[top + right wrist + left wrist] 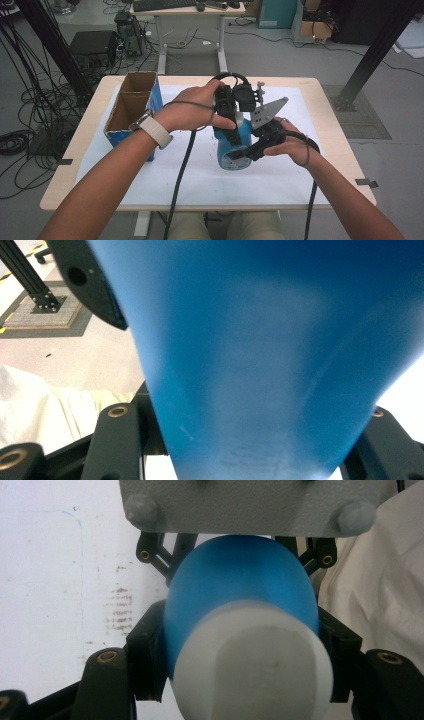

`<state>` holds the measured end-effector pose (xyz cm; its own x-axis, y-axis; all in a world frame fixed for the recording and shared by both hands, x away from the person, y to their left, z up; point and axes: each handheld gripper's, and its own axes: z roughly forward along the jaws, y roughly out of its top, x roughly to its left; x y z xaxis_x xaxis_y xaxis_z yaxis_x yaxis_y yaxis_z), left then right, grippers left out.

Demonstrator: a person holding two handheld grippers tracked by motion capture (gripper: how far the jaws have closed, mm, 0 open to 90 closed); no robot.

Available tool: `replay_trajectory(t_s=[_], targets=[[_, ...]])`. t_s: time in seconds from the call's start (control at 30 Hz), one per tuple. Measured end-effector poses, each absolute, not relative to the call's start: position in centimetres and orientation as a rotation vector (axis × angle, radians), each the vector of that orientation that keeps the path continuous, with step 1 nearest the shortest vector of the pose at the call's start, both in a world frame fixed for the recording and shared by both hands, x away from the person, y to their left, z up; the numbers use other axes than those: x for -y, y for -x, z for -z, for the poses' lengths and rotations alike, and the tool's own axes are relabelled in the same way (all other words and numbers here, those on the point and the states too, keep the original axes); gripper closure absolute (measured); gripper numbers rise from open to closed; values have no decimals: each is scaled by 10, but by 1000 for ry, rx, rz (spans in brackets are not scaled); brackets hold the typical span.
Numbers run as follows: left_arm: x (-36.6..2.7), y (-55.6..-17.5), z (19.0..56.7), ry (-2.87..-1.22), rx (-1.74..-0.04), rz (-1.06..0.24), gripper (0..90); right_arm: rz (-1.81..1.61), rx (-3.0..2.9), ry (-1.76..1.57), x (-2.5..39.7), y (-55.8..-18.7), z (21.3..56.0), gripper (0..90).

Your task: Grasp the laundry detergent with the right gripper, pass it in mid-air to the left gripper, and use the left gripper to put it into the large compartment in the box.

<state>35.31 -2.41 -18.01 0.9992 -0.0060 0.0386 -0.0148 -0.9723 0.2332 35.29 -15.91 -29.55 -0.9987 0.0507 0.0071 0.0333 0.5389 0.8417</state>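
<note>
Gripping a blue bottle [234,145] with a white cap [255,665] at frame centre in the high view, held over the white table sheet [200,175]. Left gripper [231,107] clamped on the upper body near the cap; right gripper [250,150] closed around the lower body. Probably mid-transfer or readying to uncap. Next likely calls for steadying the base, then twisting the top, or carrying toward the cardboard box [131,107] at left.
</note>
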Motion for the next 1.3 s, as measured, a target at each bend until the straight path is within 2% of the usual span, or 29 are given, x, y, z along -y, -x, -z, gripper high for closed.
replay_trajectory(t_s=[1.3], targets=[[26,-350,178,-2905,11,-59,374,-1486,-2755,-61,160,-352,293,427]])
